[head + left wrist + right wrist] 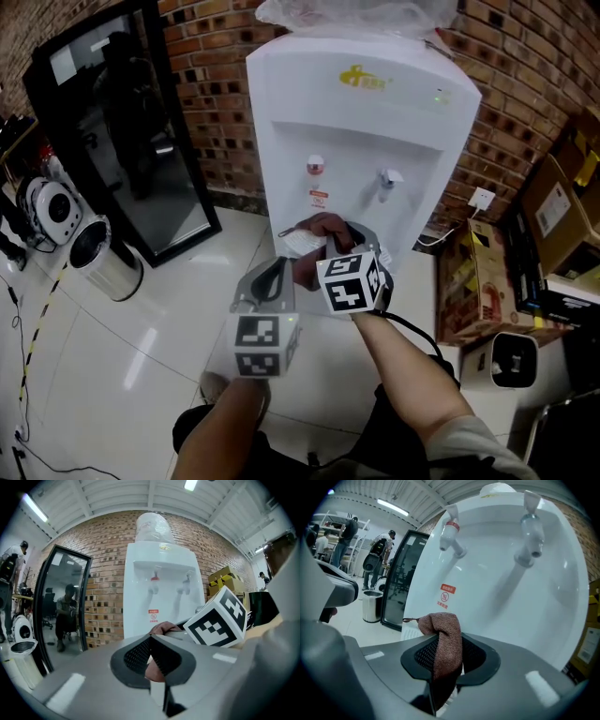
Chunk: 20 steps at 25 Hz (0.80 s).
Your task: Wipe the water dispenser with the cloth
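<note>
The white water dispenser (366, 141) stands against the brick wall, with a red tap (316, 167) and a grey tap (389, 178) in its recess. My right gripper (330, 242) is low in front of that recess, shut on a brown cloth (323, 227). In the right gripper view the cloth (443, 630) stands folded between the pads of the right gripper (446, 641), close to the dispenser front (511, 602). My left gripper (278, 267) sits just left of it and lower, its tips meeting. In the left gripper view the left gripper (150, 638) is shut, and the cloth (164, 628) shows behind it.
A black glass-door cabinet (141, 141) leans at the left, with a steel bin (103, 258) on the tiled floor beside it. Cardboard boxes (478, 291) and a wall socket (481, 199) with a cord are to the right. People (379, 550) stand far behind.
</note>
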Each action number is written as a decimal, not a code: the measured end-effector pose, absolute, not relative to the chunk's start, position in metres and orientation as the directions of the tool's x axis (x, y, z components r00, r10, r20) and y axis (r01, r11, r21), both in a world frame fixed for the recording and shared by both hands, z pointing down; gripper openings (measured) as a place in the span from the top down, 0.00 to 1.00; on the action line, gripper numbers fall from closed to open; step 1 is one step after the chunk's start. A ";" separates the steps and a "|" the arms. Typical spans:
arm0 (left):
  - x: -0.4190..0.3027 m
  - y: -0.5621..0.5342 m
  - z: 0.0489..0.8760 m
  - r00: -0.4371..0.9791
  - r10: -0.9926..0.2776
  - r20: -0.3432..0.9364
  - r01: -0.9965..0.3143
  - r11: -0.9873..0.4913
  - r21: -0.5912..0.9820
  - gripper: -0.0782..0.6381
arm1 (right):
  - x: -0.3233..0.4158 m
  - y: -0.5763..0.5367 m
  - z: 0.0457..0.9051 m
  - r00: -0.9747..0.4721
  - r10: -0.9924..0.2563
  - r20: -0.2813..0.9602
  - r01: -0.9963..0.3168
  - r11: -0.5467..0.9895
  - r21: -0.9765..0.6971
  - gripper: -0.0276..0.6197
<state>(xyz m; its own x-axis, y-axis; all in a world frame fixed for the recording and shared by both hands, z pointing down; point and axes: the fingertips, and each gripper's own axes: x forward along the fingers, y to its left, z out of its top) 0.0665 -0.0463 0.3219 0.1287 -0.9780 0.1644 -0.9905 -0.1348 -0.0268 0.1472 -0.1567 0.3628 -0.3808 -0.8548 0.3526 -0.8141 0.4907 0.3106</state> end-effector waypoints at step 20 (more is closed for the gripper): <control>0.112 -0.051 0.324 0.220 -0.963 0.156 -0.972 -0.230 -0.048 0.89 | 0.250 -0.121 0.334 -0.247 -0.920 0.303 -0.774 0.376 0.509 0.78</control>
<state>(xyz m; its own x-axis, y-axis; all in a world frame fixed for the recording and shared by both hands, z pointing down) 0.1116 -0.0512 0.3239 0.2199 -0.9629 0.1565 -0.9721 -0.2298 -0.0477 0.2500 -0.1214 0.3341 -0.2474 -0.9202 0.3034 -0.7745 0.3760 0.5088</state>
